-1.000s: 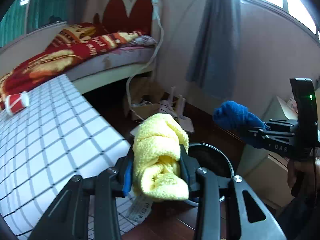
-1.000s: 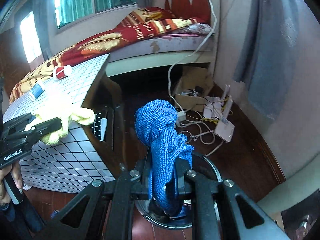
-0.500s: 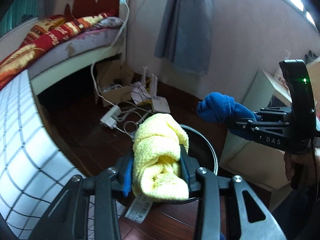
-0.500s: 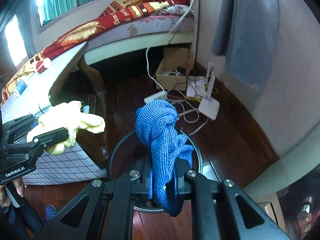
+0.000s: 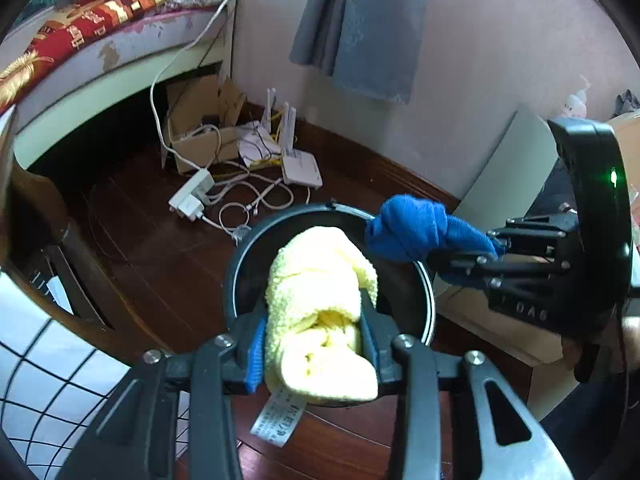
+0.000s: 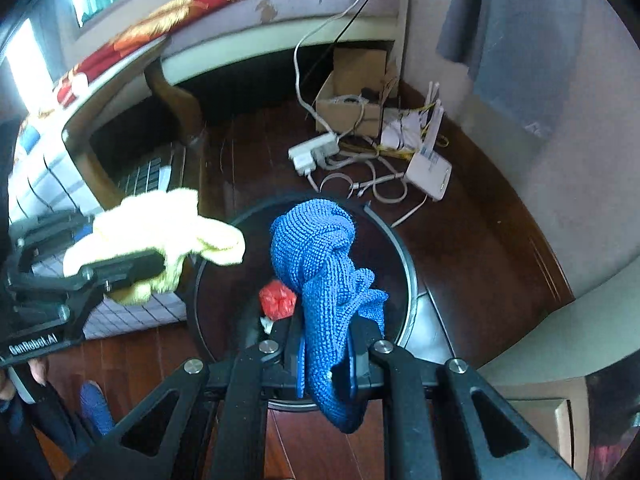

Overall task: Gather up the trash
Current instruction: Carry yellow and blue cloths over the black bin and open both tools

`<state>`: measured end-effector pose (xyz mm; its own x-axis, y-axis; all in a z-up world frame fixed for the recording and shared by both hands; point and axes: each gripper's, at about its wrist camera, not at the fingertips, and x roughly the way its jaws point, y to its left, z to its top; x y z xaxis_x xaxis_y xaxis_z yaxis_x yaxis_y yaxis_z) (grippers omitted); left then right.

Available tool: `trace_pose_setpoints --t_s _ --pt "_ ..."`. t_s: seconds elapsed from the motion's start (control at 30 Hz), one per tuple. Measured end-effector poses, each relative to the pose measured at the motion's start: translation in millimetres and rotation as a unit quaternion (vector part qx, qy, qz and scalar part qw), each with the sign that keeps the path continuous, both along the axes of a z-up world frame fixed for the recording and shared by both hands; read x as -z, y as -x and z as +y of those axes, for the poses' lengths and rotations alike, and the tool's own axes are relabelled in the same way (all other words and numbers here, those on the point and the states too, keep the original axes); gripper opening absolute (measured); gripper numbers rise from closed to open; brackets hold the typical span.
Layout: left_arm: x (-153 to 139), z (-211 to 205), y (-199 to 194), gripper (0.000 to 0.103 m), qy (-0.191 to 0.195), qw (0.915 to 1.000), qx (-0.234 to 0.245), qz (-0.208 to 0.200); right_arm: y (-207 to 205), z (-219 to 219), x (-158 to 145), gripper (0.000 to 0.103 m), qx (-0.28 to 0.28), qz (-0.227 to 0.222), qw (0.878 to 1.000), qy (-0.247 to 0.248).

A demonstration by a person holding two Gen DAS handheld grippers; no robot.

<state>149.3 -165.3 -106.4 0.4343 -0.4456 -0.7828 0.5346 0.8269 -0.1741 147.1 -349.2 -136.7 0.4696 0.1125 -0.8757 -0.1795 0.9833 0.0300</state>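
Note:
My left gripper (image 5: 314, 332) is shut on a knotted yellow cloth (image 5: 320, 304), held right above the mouth of a round black trash bin (image 5: 240, 264) on the dark wood floor. My right gripper (image 6: 326, 344) is shut on a knotted blue cloth (image 6: 320, 272), which hangs over the same bin (image 6: 404, 264). A red crumpled scrap (image 6: 277, 299) lies inside the bin. In the left wrist view the blue cloth (image 5: 416, 228) sits over the bin's right rim. In the right wrist view the yellow cloth (image 6: 160, 232) sits at the bin's left rim.
A white grid-patterned table (image 5: 48, 376) stands at the left. Behind the bin lie a power strip (image 5: 192, 196), tangled cables, a white router (image 5: 300, 164) and a cardboard box (image 5: 200, 128). A bed (image 5: 100, 40) runs along the back. A pale cabinet (image 5: 500, 184) stands at the right.
Both grippers have come down and tilted toward the floor, carrying their cloths from beside the table to directly over the bin. The bin's red scrap has come into sight.

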Motion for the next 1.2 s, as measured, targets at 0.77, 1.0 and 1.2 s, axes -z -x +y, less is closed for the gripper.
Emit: trace_pose_setpoints --t_s 0.77,1.0,1.2 --pt "38 15 -15 0.103 -0.066 0.9951 -0.074 0.008 -19 -11 48 0.103 0.027 0.062 0.995 0.076" --pt "26 16 -10 0.103 -0.063 0.9953 -0.073 -0.005 -19 -1 34 0.103 0.02 0.046 0.996 0.073" --pt "15 20 -6 0.103 -0.062 0.9951 -0.075 -0.017 -19 4 20 0.103 0.019 0.03 0.997 0.066"
